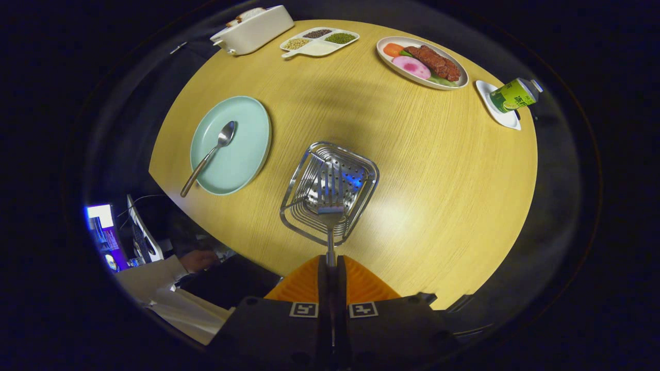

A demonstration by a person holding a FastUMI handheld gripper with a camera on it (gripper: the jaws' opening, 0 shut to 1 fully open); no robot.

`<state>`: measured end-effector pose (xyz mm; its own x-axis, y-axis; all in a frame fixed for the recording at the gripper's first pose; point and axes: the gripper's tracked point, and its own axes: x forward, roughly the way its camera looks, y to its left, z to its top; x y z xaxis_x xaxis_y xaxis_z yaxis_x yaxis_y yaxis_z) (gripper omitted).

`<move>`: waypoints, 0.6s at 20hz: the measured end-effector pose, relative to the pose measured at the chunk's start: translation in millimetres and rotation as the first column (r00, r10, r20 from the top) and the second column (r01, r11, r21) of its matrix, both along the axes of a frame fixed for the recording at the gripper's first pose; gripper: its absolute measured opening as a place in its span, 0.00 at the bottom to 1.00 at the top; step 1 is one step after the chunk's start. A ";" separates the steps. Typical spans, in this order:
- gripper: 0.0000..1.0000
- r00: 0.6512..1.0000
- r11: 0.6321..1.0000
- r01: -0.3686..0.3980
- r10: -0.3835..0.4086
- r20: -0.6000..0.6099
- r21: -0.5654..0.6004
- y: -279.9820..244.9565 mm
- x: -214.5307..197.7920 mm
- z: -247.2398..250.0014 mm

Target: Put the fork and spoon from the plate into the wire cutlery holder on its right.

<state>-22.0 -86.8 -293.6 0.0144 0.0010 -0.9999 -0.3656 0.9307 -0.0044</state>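
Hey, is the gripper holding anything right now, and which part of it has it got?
Yes: the gripper is shut on the fork, pinching its handle end, tines pointing into the wire cutlery holder.

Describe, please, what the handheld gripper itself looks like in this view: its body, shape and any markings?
The gripper has a dark, matte body spreading wide at the base, with round recesses at its corners. Two square black-and-white fiducial markers sit side by side on its top face, one behind each finger. The two fingers are wedge-shaped, with ridged, ribbed surfaces, and taper forward to a narrow seam. No cables are visible on it.
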 end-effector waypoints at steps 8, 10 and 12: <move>0.09 0.997 0.999 0.038 -0.039 -0.064 -0.020 1.5 6.7 -10.3; 0.12 0.996 0.999 0.044 -0.045 -0.073 -0.022 1.4 6.1 -10.1; 0.19 0.997 0.999 0.044 -0.046 -0.059 -0.025 0.0 8.5 -9.5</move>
